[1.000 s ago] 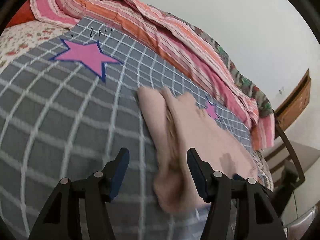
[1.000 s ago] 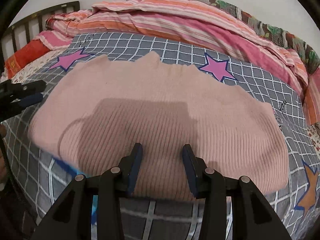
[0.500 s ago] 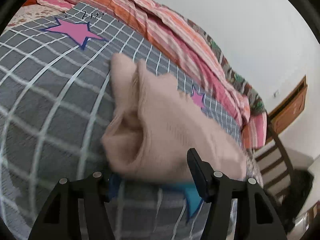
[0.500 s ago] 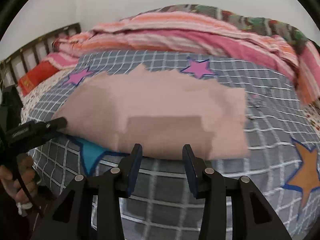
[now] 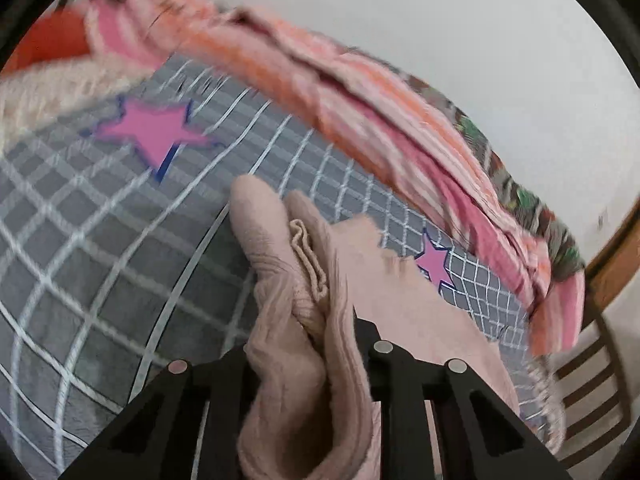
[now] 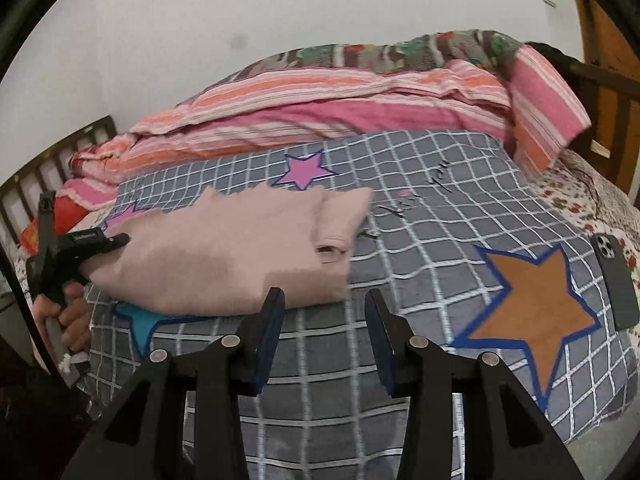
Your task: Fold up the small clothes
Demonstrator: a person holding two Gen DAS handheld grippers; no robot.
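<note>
I noted the left gripper [image 5: 316, 344] closing on a bunched end of the folded pink ribbed knit garment [image 6: 240, 252] at centre-left, the right gripper [image 6: 324, 332] released; layers risked slipping.

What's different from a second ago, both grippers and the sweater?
The left gripper went from jaws open around the pink sweater's left end to closing on that bunched end. The right gripper pulled back off the sweater and now hovers over the grey checked bedspread, jaws empty. Unchanged: the sweater lies folded on the bedspread, striped quilt behind.
</note>
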